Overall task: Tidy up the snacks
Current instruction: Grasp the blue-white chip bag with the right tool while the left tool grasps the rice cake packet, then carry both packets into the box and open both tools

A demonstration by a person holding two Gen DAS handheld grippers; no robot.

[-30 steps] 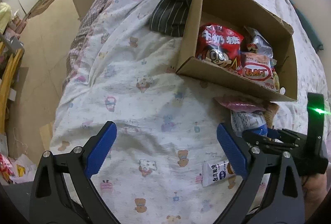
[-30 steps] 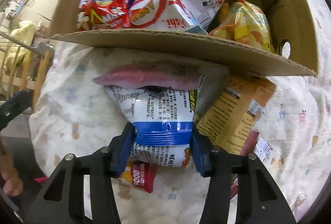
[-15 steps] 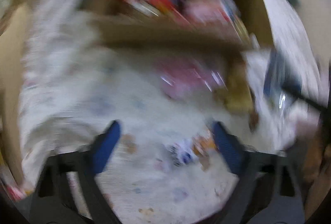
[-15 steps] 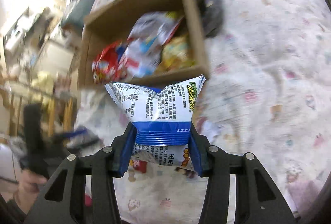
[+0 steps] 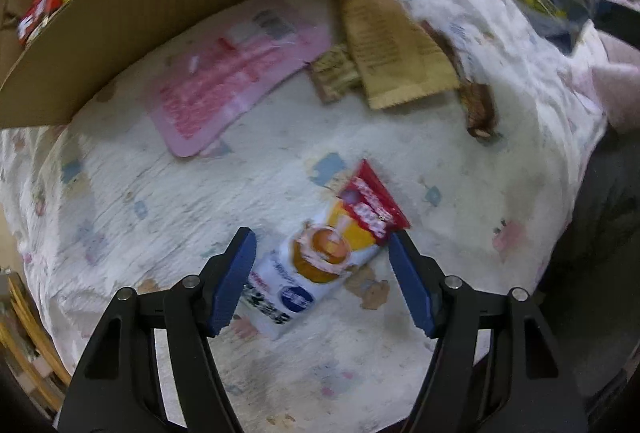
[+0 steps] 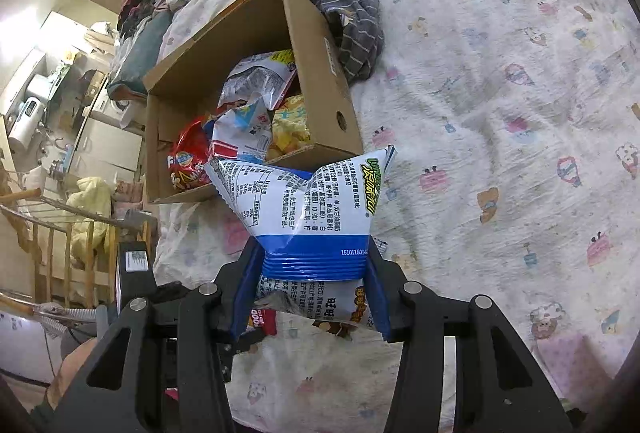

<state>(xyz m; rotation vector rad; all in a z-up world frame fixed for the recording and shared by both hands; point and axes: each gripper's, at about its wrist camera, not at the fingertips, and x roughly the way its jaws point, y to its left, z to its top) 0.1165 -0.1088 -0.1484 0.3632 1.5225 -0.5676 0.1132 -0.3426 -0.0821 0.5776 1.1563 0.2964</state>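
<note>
two tools [image 5: 322, 275] [image 6: 312, 285], perhaps both on packets [image 5: 320, 257] [image 6: 308, 209]

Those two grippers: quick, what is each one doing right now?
Left gripper: open around the small white and red snack packet, not gripping it.
Right gripper: closed on the blue and white snack bag.

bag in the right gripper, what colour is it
The bag is white with black print, a blue band and a green logo; the right wrist view shows it best.
</note>
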